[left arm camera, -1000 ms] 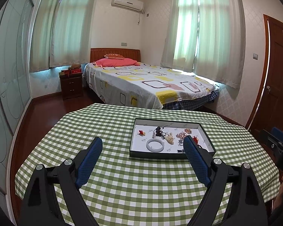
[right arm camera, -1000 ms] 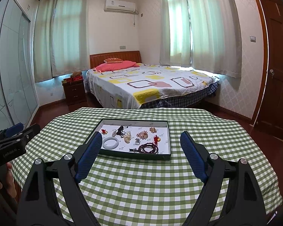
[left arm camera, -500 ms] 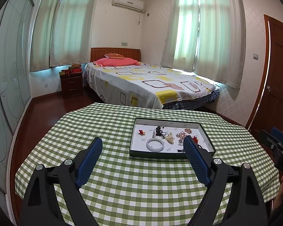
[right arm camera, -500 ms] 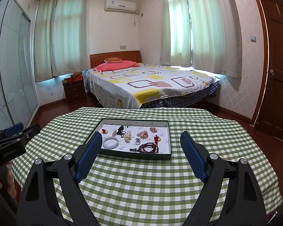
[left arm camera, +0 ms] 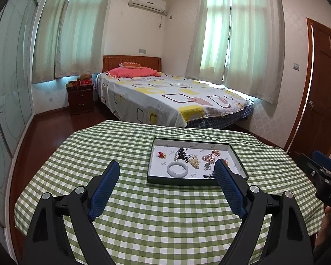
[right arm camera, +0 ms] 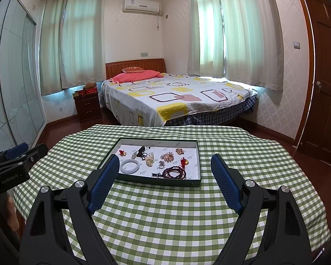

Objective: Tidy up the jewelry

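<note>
Both grippers hover above the green-checked tablecloth, short of the tray, which sits centre frame in both wrist views. Left gripper: fingers spread wide, nothing between them. Right gripper: fingers likewise wide apart, empty.

Tray: shallow, dark-rimmed, white floor. All jewelry visible lies inside it, none seen on the cloth. Contents in the right wrist view:
- white bangle, lower left of the tray, lying flat;
- dark red bead strand, coiled along the near edge, lower centre;
- red charm, upper left corner;
- dark corded piece, upper centre, touching the pale cluster below it;
- small ring, centre; beaded clusters to its upper right, too small to identify.

Step in hand (judgement): the pieces lie loosely scattered, some touching, with no dividers visible. This fits either a tray waiting to be sorted or one into which the pieces have been gathered; the frames do not settle which.

Any pick from here would call for a descent over the tray rim, closing on one piece alone. The bangle stands clear of its neighbours; the cord and cluster may drag together.
</note>
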Demonstrator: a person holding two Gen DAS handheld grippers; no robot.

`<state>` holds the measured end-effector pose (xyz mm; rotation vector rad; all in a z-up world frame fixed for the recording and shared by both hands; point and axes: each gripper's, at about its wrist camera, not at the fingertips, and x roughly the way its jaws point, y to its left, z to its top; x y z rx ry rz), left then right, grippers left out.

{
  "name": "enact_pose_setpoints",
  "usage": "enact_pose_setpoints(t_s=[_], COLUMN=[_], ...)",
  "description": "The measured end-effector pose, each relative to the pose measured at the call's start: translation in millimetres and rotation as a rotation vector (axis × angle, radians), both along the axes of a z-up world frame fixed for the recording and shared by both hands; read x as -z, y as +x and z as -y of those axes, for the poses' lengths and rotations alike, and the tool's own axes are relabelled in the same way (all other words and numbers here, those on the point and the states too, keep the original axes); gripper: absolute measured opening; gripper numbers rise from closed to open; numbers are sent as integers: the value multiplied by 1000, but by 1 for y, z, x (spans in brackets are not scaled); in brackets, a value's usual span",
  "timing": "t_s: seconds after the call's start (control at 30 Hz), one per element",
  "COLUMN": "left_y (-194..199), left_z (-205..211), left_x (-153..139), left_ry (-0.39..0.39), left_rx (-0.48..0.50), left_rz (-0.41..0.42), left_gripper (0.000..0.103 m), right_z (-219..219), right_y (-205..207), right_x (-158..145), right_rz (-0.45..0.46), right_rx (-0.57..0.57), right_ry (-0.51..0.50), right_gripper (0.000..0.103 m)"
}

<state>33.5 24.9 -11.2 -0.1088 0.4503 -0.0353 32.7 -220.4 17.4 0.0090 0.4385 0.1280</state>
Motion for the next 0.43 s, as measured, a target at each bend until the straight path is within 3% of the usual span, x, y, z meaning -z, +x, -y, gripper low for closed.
enact_pose_setpoints(t_s=[0.23,0.43], left_y=[1,11], left_z=[-5,-13], left_x=[1,10], left_ry=[7,-1], left_rx=[-48,-61], left_rz=[29,-12], left_gripper=[85,85], right_z=[1,3], right_y=[1,4], right_x=[3,8], right_rz=[-5,-18], right_rx=[1,8], right_ry=[3,7], right_gripper=[83,83])
